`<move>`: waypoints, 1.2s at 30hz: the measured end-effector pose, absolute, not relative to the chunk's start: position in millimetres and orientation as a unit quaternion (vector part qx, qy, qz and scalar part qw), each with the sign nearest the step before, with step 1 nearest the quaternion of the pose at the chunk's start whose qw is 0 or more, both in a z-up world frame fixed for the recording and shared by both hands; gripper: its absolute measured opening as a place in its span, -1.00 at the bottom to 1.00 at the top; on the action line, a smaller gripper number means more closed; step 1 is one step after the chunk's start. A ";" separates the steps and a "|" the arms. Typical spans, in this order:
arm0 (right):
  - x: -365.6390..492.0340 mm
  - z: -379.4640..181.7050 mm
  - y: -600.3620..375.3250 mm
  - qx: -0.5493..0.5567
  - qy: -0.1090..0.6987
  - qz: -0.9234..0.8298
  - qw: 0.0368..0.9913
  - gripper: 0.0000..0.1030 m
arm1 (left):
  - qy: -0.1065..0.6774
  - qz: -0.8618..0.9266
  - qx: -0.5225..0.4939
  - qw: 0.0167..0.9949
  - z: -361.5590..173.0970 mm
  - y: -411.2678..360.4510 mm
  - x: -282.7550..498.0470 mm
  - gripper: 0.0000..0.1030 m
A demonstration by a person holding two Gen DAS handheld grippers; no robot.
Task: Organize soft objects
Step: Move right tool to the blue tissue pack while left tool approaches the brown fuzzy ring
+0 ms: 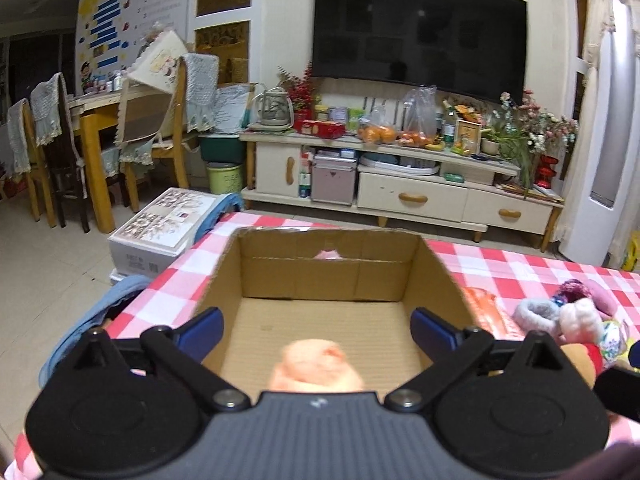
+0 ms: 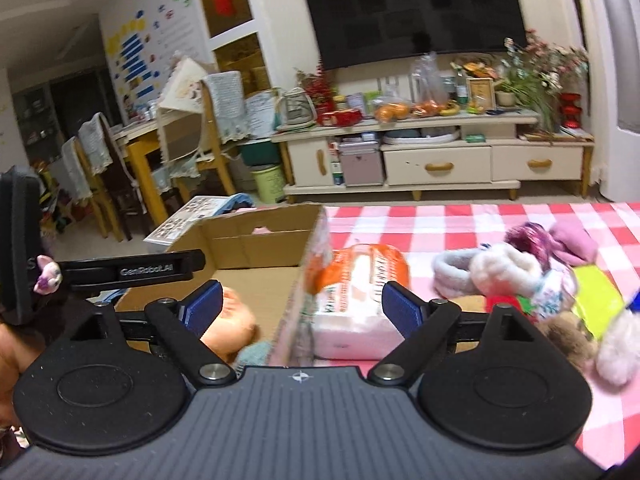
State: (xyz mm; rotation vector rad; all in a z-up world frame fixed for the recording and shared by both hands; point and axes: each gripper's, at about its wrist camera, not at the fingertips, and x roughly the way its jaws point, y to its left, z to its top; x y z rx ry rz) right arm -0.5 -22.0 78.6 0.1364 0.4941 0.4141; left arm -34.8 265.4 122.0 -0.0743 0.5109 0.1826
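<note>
An open cardboard box stands on the checked tablecloth. A peach plush toy lies on its floor, below my left gripper, which is open above the box with nothing between its blue pads. In the right wrist view the same toy shows inside the box. My right gripper is open over the box's right wall, with an orange and white tissue pack lying between and beyond its fingers, untouched. A heap of soft toys lies to the right.
The red and white checked table runs right. The other gripper's black arm crosses at the left of the right wrist view. Beyond the table are a TV cabinet, chairs and a white carton on the floor.
</note>
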 end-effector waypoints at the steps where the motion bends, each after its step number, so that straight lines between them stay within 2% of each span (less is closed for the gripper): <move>1: -2.4 78.0 -23.5 0.069 0.242 0.199 0.947 1.00 | 0.250 0.086 -0.034 0.964 121.7 262.2 -35.4 0.93; 12: -10.2 69.1 -43.2 0.096 0.250 0.158 0.950 1.00 | 0.251 0.035 -0.041 0.967 97.6 233.8 -32.1 0.93; 18: -17.8 68.2 -55.5 0.100 0.246 0.135 0.955 1.00 | 0.251 0.047 0.009 0.967 97.1 232.5 -39.9 0.93; 24: -26.1 58.8 -67.5 0.109 0.249 0.101 0.957 1.00 | 0.268 0.061 -0.024 0.961 100.6 248.9 -41.4 0.93; 36: -43.5 45.6 -89.8 0.086 0.217 0.019 0.972 1.00 | 0.163 0.034 -0.018 0.986 134.3 212.3 -57.0 0.98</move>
